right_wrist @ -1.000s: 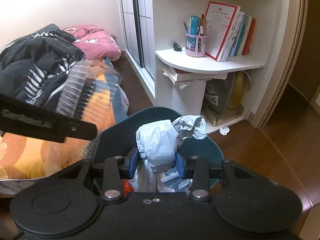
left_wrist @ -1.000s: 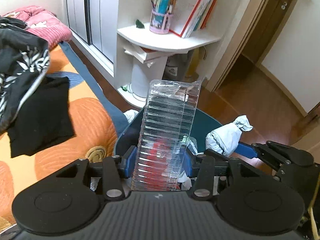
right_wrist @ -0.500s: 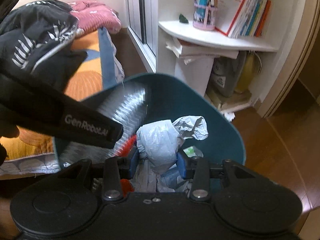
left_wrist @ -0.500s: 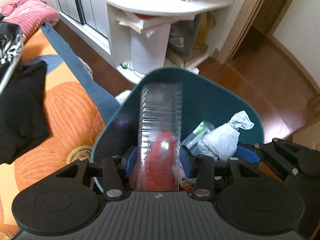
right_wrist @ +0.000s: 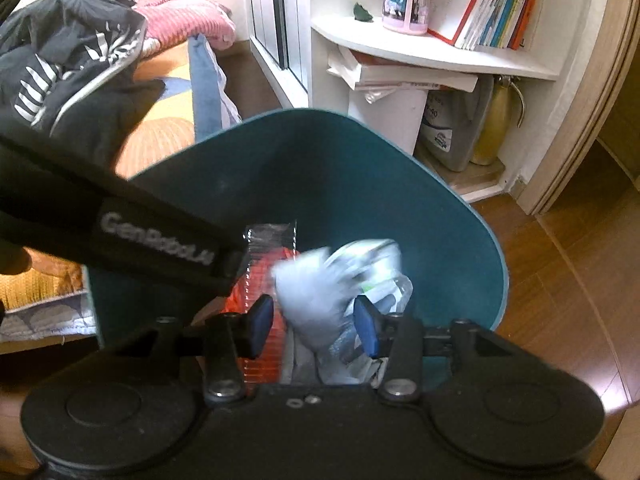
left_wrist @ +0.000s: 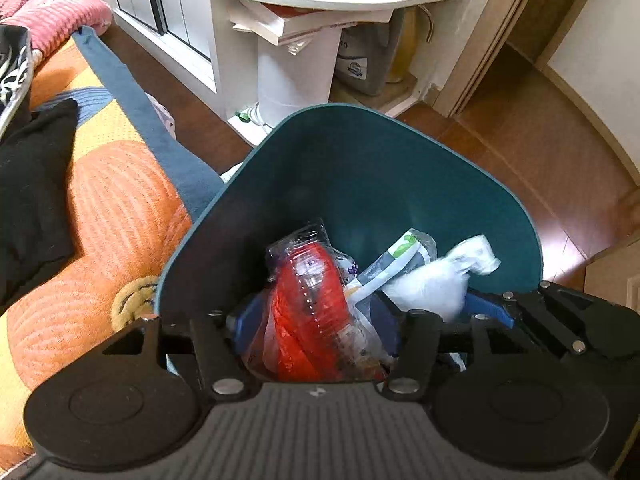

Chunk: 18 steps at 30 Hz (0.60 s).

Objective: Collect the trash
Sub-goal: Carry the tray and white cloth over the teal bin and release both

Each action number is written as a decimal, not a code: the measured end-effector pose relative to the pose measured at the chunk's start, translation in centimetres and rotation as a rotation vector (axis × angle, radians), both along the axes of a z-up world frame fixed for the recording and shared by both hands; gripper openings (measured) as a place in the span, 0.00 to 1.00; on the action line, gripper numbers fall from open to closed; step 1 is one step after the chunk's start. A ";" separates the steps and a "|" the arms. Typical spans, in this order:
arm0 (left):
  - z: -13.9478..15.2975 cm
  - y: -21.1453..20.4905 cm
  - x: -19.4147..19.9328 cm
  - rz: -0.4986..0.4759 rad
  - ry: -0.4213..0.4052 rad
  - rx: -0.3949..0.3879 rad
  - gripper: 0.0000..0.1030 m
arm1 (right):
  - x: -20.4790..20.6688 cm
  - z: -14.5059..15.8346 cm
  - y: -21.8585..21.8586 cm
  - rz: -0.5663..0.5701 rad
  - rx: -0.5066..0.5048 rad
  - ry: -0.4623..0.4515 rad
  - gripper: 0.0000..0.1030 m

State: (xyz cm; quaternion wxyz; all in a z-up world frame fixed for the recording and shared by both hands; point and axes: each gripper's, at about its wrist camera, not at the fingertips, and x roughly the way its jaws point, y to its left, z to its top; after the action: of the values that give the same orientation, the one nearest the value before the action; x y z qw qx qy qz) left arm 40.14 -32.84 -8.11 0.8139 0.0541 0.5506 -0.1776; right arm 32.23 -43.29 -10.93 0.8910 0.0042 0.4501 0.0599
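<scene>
we hold both grippers over the teal bin (left_wrist: pixel 400 184). the left gripper (left_wrist: pixel 316 320) has just been opening, and the clear plastic tray (left_wrist: pixel 308 280) lies loose between its jaws, inside the bin. the right gripper (right_wrist: pixel 314 322) has also just been opening around the crumpled white wad (right_wrist: pixel 320 292) (blurred), inside the bin beside the tray.

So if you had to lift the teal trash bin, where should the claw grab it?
Probably the bin's thin rim, on the far wall. Come from above, one finger inside and one outside. The wall stands upright, bare and narrow there, while trash crowds the near side.
</scene>
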 end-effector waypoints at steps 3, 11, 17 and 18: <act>1.2 0.8 -0.8 0.007 -0.017 -0.009 0.57 | -0.6 1.1 0.1 -0.004 0.012 -0.013 0.45; 5.6 4.1 -4.1 0.023 -0.074 -0.044 0.57 | -2.7 5.1 0.8 -0.019 0.046 -0.068 0.47; 9.7 7.7 -7.4 0.047 -0.126 -0.068 0.61 | -5.3 8.6 2.4 0.010 0.075 -0.109 0.47; 10.3 8.4 -8.0 0.053 -0.135 -0.072 0.61 | -5.7 9.1 2.7 0.019 0.078 -0.115 0.47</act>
State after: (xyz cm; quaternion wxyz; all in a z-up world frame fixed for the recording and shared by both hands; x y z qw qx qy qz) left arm 32.14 -24.43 2.24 0.8550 0.0220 0.4889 -0.1716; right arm 26.54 -40.55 -1.84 0.9140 0.0310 0.3954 0.0858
